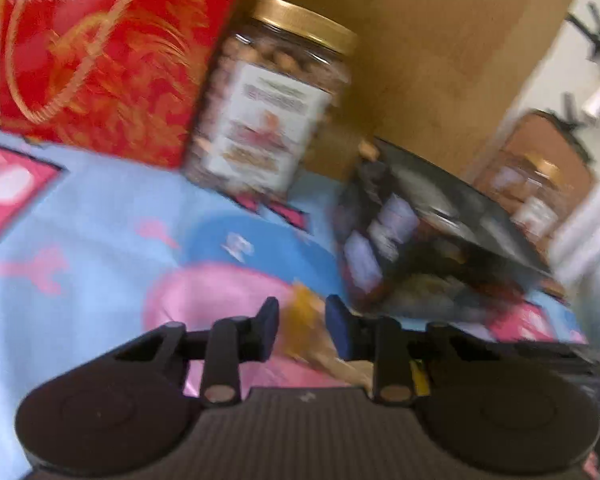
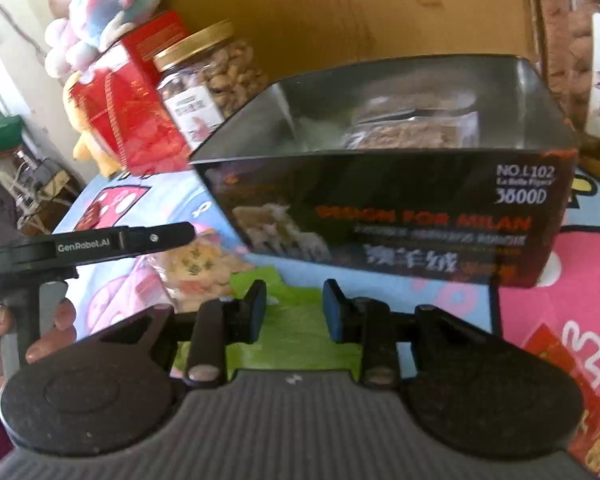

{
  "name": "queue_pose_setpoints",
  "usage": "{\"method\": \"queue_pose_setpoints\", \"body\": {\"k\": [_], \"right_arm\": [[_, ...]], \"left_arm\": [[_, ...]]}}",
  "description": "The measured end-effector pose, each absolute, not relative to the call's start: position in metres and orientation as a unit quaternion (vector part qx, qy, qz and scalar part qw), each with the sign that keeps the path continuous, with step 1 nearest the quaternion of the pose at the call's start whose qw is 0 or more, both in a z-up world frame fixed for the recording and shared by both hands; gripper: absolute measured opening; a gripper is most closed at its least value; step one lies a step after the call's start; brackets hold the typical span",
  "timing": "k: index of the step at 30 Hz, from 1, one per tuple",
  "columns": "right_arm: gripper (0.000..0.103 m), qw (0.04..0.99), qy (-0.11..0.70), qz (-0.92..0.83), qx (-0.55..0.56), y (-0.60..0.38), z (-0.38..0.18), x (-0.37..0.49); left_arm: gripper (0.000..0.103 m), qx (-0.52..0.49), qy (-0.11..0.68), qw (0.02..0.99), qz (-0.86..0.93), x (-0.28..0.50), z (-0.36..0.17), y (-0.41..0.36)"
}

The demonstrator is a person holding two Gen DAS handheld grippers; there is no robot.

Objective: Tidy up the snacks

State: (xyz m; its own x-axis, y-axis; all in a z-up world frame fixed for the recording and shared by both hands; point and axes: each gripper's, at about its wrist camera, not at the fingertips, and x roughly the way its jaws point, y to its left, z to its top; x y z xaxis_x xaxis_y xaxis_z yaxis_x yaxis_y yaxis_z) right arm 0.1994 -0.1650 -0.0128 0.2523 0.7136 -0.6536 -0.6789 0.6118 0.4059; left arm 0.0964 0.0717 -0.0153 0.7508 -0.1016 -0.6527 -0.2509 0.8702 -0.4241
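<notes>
My left gripper [image 1: 302,326] is shut on an orange-yellow snack packet [image 1: 306,322] and holds it above the cartoon cloth. The black open box [image 1: 424,240] lies to its right. In the right wrist view my right gripper [image 2: 294,308] is shut on a green snack packet [image 2: 296,332], just in front of the black box [image 2: 400,216]. A clear packet of brown snacks [image 2: 404,132] lies inside the box. The left gripper [image 2: 112,240] shows at the left there, over a clear packet of biscuits [image 2: 200,268].
A nut jar with a gold lid [image 1: 268,112] and a red gift box [image 1: 100,52] stand at the back before a brown cardboard wall [image 1: 440,40]. A second jar [image 2: 588,60] stands right of the black box. A red packet [image 2: 568,380] lies at the right.
</notes>
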Motion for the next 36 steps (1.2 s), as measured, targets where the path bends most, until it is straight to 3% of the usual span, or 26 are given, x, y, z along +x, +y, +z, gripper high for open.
{"method": "queue_pose_setpoints", "body": {"k": [11,17,21,25,31,33,36], "right_arm": [[0.038,0.768,0.408,0.494,-0.013,-0.213,0.000,0.142],[0.038,0.748,0.408,0.521,0.038,-0.214,0.015,0.135],[0.039,0.730,0.467,0.489,0.099,-0.202,-0.002,0.165],[0.039,0.708,0.526,0.452,0.136,-0.207,-0.023,0.188],[0.039,0.696,0.527,0.474,0.116,-0.186,-0.022,0.174],[0.034,0.698,0.523,0.479,0.103,-0.173,-0.020,0.167],[0.027,0.707,0.502,0.489,0.094,-0.157,-0.015,0.158]], "left_arm": [[0.030,-0.261,0.338,0.904,0.011,-0.013,-0.013,0.014],[0.033,-0.272,0.324,0.906,0.029,-0.012,0.000,0.024],[0.053,-0.274,0.342,0.898,0.038,0.003,-0.004,0.031],[0.054,-0.294,0.360,0.885,0.020,0.013,-0.013,0.037],[0.033,-0.308,0.357,0.882,-0.007,0.011,-0.021,0.034],[0.026,-0.324,0.353,0.878,0.000,0.007,-0.022,0.041],[0.026,-0.340,0.331,0.880,0.018,-0.003,-0.015,0.057]]}}
